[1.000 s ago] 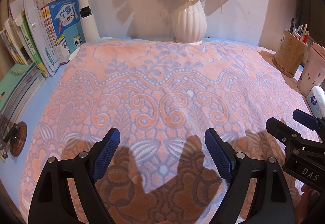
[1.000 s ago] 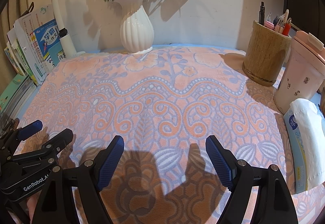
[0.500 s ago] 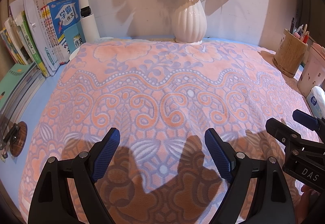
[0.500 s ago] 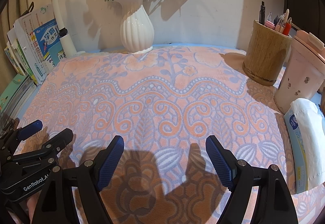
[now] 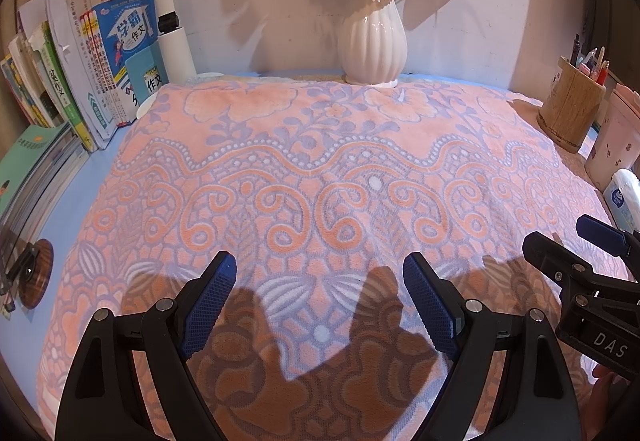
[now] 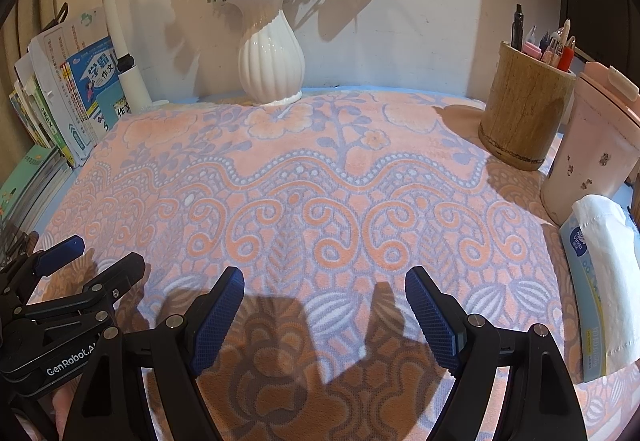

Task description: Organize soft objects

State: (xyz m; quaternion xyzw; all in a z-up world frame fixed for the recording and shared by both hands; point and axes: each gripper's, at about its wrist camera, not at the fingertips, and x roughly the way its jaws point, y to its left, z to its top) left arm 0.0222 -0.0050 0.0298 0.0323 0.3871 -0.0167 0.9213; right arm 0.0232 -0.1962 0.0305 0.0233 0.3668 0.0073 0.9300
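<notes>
Two tools (image 5: 320, 293) (image 6: 324, 297), jaws wide, angled down over towel (image 5: 320, 161).

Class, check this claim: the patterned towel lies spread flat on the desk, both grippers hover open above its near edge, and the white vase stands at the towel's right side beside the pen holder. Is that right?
Not quite. The white vase stands at the far edge of the patterned towel, against the wall, apart from the pen holder on the right, as the right wrist view shows. The left gripper and right gripper are open.

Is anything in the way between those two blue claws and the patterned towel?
Nothing visible. The left gripper and right gripper hover open right above the towel, with only their shadows between.
</notes>
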